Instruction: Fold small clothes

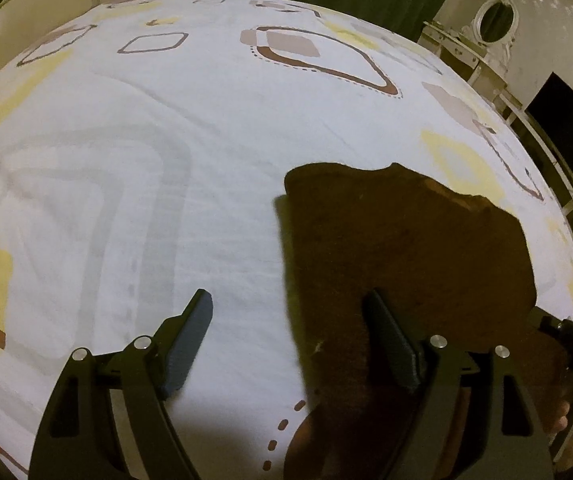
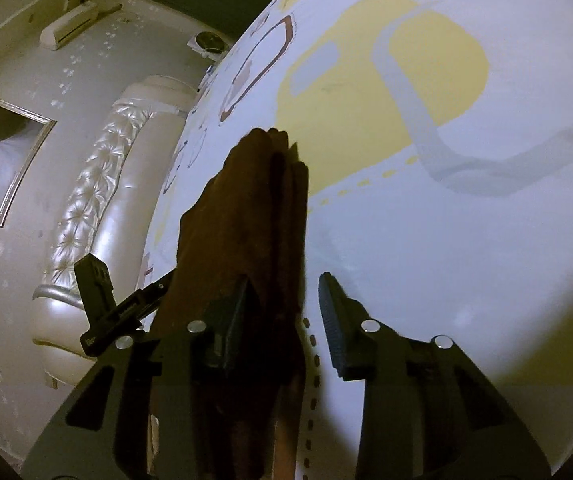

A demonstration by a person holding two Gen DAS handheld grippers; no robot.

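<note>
Folded cloth on bed, tongs to either side.

The cloth (image 1: 406, 248) is laid on the bed (image 1: 166, 160), toward its right side in the left wrist view. The left tongs (image 1: 286, 344) are set over the cloth's near left edge: one finger over the bare sheet to the left, the other over the cloth. The right tongs (image 2: 286, 316) are seen at the cloth's (image 2: 254, 216) near end, its stacked edge between the fingers and against the left one, apart from the right. A headboard (image 2: 98, 200) is seen left of the bed (image 2: 446, 240); a framed picture (image 2: 2, 160) is hung further left.
</note>
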